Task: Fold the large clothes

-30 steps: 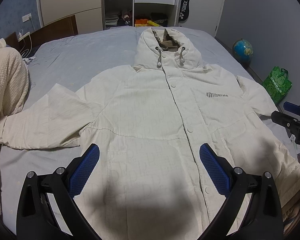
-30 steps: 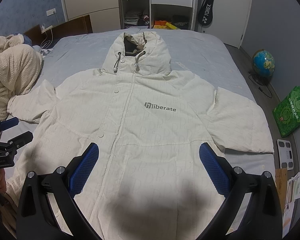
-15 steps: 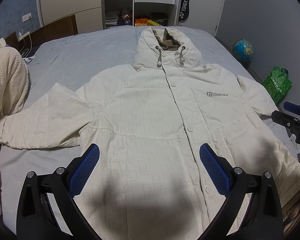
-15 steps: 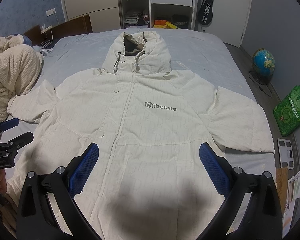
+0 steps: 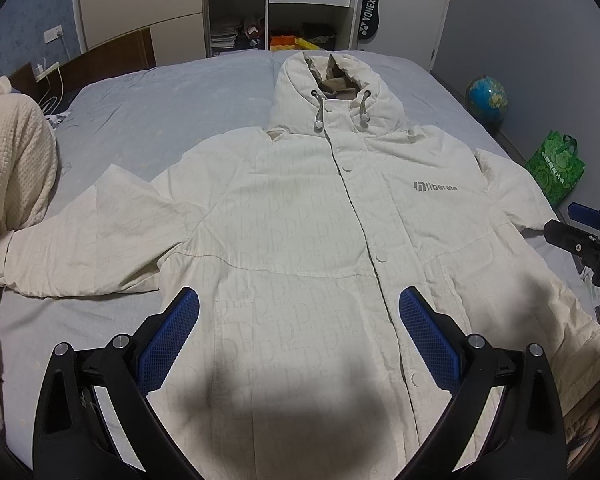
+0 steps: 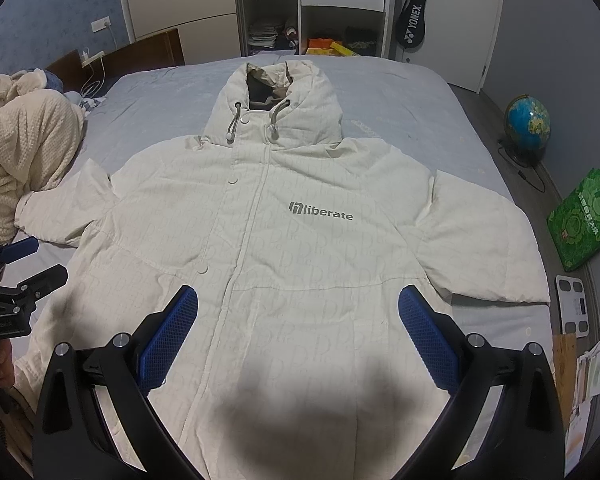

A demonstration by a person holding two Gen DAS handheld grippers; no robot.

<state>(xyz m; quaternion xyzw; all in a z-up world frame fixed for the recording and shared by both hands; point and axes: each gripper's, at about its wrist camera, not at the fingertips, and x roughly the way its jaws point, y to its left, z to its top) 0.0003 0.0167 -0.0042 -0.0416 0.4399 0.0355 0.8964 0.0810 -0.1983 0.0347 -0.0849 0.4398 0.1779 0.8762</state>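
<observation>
A cream hooded jacket (image 5: 308, 240) lies flat and front up on the bed (image 5: 160, 104), hood at the far end, both sleeves spread out; it also shows in the right wrist view (image 6: 300, 248). My left gripper (image 5: 299, 320) is open and empty above the jacket's lower left part. My right gripper (image 6: 298, 320) is open and empty above the lower right part. Each gripper shows at the edge of the other's view: the right gripper (image 5: 580, 232) and the left gripper (image 6: 24, 268).
A cream knitted blanket (image 5: 8, 184) is heaped at the bed's left side. A globe (image 6: 528, 124) and a green bag (image 6: 580, 224) stand on the floor to the right, with a scale (image 6: 572, 308) and papers. Wardrobe shelves (image 6: 268, 8) stand behind the bed.
</observation>
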